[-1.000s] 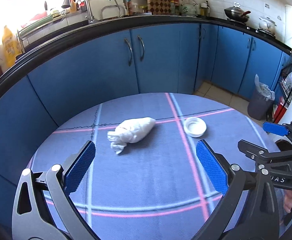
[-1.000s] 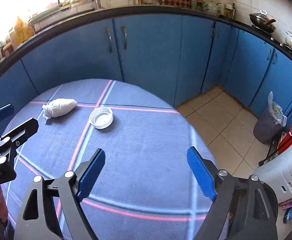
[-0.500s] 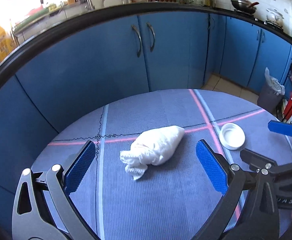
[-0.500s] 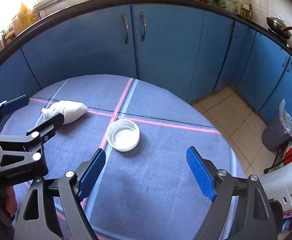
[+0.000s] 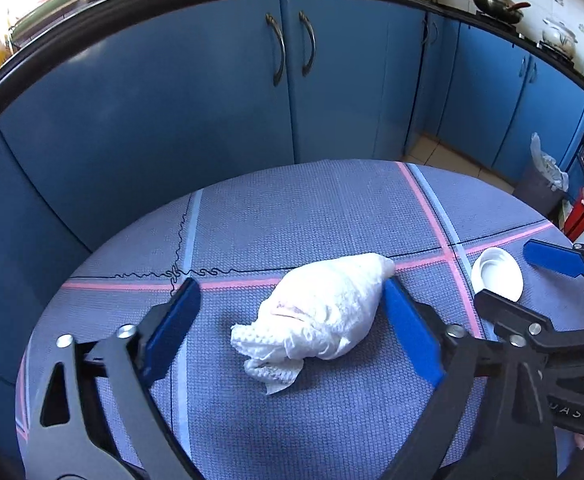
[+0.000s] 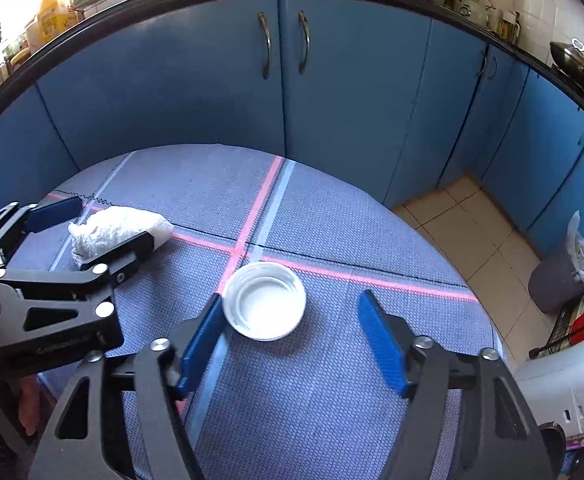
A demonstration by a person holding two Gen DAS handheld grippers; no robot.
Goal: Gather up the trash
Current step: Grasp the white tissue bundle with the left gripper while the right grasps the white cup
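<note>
On the table (image 5: 332, 208), our left gripper (image 5: 292, 320) stands wide, one finger on each side of the tissue wad (image 5: 324, 312); the right finger lies against the wad, the left finger stays apart. Right of it, the cap (image 6: 264, 306) rests open side up. Our right gripper (image 6: 292, 332) stands wide around the cap, its left finger touching the rim. A bin (image 6: 560, 280) stands on the floor at far right.
</note>
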